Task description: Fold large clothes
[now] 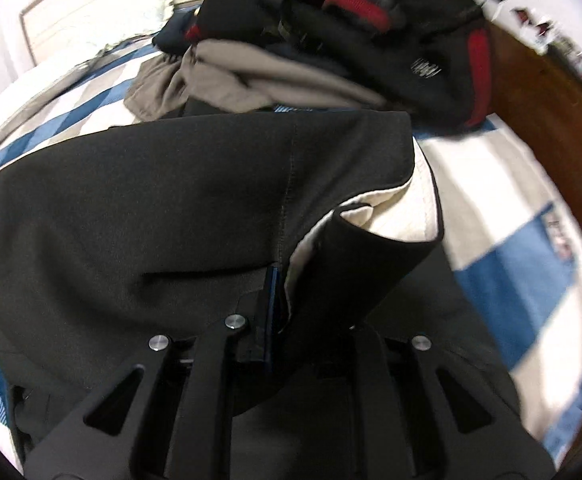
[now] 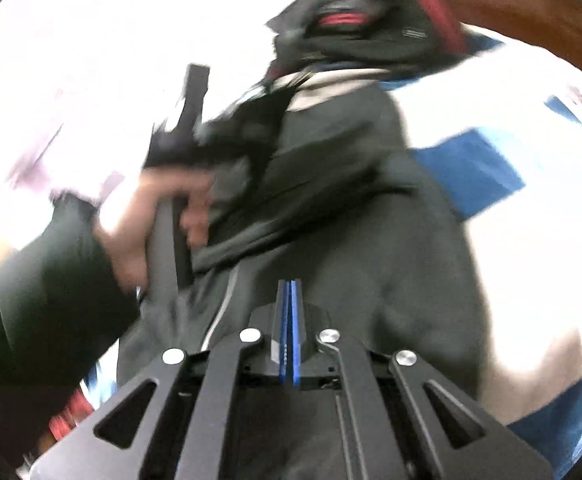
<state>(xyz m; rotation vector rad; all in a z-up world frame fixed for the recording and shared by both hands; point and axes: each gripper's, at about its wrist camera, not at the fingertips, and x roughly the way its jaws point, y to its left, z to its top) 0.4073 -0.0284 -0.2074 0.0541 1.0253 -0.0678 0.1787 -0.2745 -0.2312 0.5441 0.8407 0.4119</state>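
Observation:
A large black garment [image 1: 163, 208] with a cream lining [image 1: 395, 216] lies spread on the bed. My left gripper [image 1: 279, 276] is shut on the black garment's edge, where a flap [image 1: 355, 264] curls up over the right finger. In the right wrist view the same garment [image 2: 371, 240] is blurred. My right gripper [image 2: 289, 292] has its blue pads pressed together just above the cloth; whether fabric is pinched between them does not show. The person's left hand [image 2: 159, 208] holds the other gripper's handle at the left.
A pile of clothes, black with red trim [image 1: 403, 40] and beige [image 1: 251, 76], sits at the far end of the bed. The bedcover [image 1: 523, 264] is blue and white checked. A brown wooden board [image 1: 551, 120] stands on the right. A white wall panel [image 1: 103, 8] is behind.

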